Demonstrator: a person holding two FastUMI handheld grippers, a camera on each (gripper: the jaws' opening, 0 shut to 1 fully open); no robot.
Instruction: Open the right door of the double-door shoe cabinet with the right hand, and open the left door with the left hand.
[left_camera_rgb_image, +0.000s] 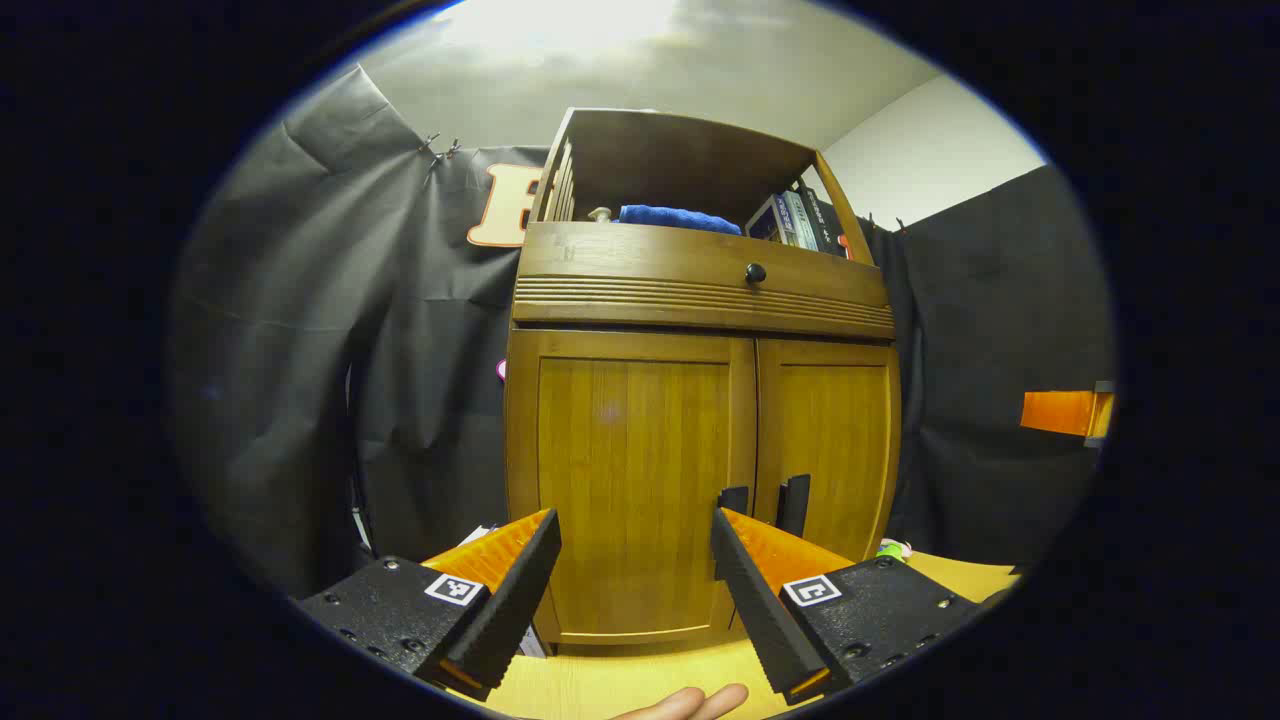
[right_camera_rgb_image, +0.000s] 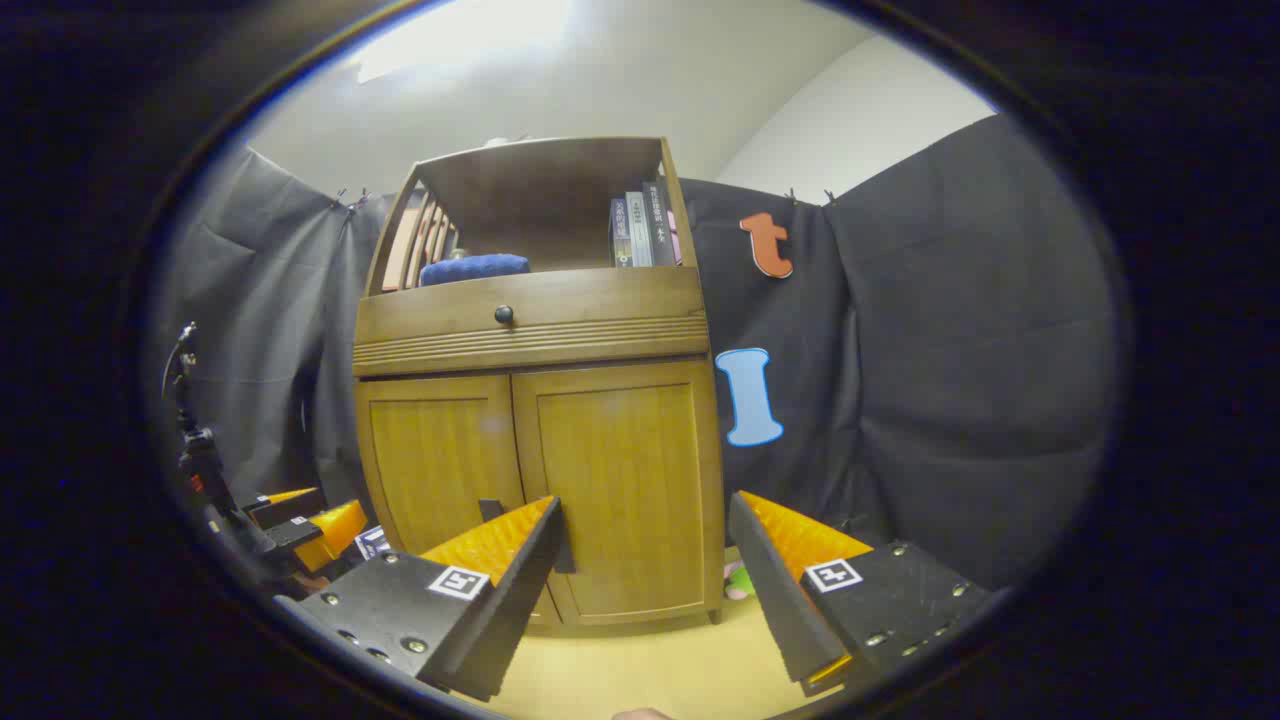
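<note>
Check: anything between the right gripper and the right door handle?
Nothing: in the right gripper view, bare floor separates the open right gripper from the closed right door.

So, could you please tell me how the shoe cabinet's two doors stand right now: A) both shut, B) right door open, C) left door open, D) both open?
A: the left door and right door both sit flush in the cabinet front, and both grippers hang open in front of them.

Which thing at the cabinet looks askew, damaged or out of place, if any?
Nothing stands out. The left door and the right door are both shut and sit flush, and the drawer above them is closed. A blue cloth and books lie tidily on the open shelf. Both tongs are open, short of the doors.
</note>
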